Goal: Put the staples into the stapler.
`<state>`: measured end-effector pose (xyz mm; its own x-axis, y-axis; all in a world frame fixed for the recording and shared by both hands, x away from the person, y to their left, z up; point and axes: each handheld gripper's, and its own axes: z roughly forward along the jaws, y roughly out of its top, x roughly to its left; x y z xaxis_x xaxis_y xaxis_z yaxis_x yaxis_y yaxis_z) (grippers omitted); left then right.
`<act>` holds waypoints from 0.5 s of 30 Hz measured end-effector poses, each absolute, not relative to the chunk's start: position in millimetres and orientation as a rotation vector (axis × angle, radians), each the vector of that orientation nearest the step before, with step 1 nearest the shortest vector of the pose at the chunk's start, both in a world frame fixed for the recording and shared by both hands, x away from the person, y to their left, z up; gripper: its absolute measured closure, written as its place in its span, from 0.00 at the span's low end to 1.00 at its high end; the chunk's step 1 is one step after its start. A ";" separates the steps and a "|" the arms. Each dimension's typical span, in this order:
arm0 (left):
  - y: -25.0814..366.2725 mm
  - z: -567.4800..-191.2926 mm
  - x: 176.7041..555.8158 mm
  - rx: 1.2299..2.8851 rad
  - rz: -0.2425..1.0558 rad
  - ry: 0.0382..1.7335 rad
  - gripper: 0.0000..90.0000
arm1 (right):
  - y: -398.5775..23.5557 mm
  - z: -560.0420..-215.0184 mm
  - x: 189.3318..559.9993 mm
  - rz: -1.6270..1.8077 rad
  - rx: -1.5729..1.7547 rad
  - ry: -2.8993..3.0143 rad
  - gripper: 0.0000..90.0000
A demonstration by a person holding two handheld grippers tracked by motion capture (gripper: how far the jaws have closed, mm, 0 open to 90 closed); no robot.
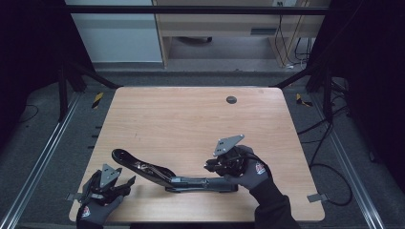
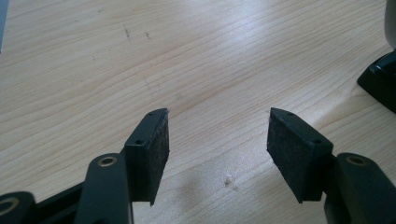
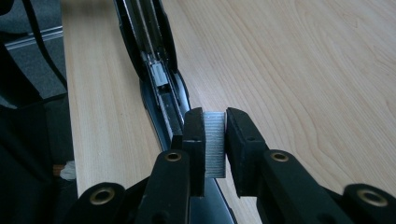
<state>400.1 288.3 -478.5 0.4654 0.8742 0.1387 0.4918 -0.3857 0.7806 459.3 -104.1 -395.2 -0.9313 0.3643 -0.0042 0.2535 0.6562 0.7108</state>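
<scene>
Two grippers on the go here, and we're using the black stapler (image 1: pixel 167 175) as our landmark since it's the big thing on the wooden table (image 1: pixel 191 124). It's lying flipped open near the table's front edge, base flat toward the right and the top arm swung out and angled up to the left. Our right gripper (image 1: pixel 212 165) sits right at the stapler's base end, glove wrapped around it, grey three-cornered plate (image 1: pixel 228 144) sticking up on top. From the right gripper view we can see its jaws pinched tight on a strip of staples (image 3: pixel 215 144), a silvery ribbed block held upright between the pads, hanging just over the stapler's open channel (image 3: pixel 161 84), which runs away from the jaws toward the far table edge. We can't tell if the strip is touching the channel or just above it. Our left gripper (image 1: pixel 125 183) is off to the stapler's left, close to the raised arm's end but not touching it. In the left gripper view its jaws are spread wide with nothing between the pads (image 2: pixel 152 154) except bare wood grain, and a black corner of the stapler (image 2: pixel 380 79) pokes in at the right edge.
</scene>
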 end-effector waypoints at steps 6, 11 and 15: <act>288.3 -478.6 400.2 2.039 0.723 1.133 0.43 | -95.0 -397.9 460.2 1.130 0.472 2.750 0.87; 288.3 -478.6 400.2 2.039 0.724 1.132 0.43 | -90.0 -400.4 461.8 1.127 0.452 2.767 0.87; 288.3 -478.7 400.2 2.039 0.723 1.132 0.43 | -85.8 -402.4 462.5 1.133 0.434 2.780 0.87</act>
